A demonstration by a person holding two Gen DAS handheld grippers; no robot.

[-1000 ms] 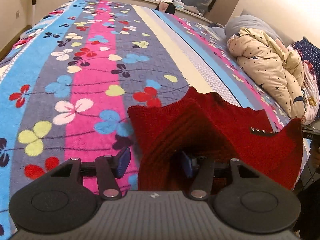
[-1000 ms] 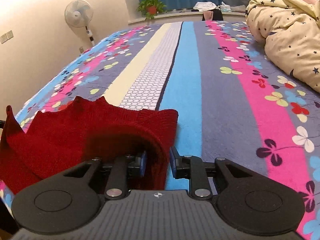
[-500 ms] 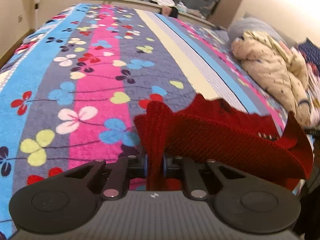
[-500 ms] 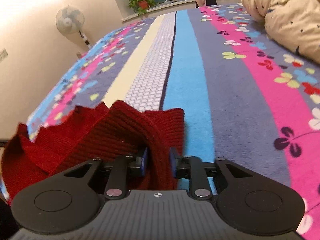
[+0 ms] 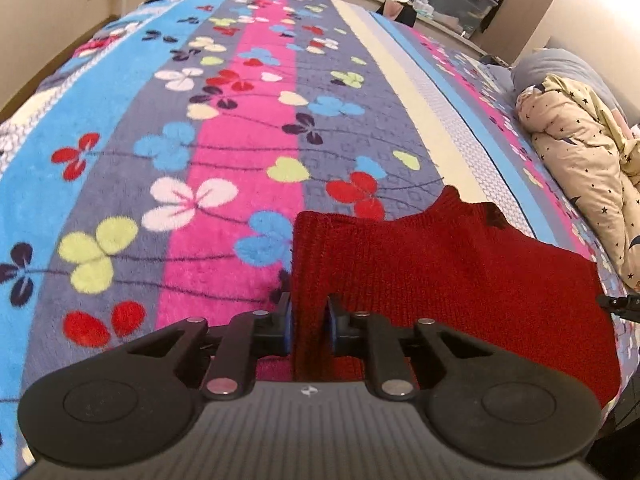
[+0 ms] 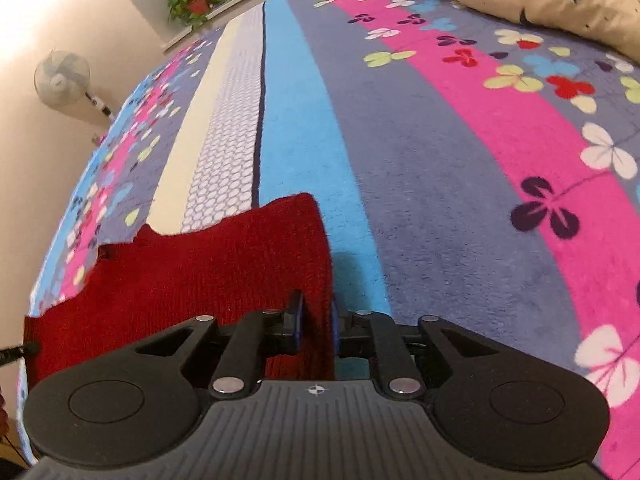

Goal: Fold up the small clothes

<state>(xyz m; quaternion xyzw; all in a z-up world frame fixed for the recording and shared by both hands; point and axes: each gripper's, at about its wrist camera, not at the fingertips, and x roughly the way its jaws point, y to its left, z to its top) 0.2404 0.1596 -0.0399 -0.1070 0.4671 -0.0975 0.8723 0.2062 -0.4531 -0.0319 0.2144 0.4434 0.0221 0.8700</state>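
Two grippers hold up a red knit top over the bed.

The left gripper (image 5: 309,326) has its fingers pinched on one side edge of the red knit top (image 5: 440,272), and the right gripper (image 6: 316,326) pinches the other side edge. The top hangs stretched between them, above the near edge of the bed (image 5: 240,128) with its striped flower blanket. A cream star quilt (image 5: 580,168) is bunched at the bed's right edge. A fan (image 6: 60,80) and a potted plant (image 6: 196,0) stand past the far edge. No writing can be read.
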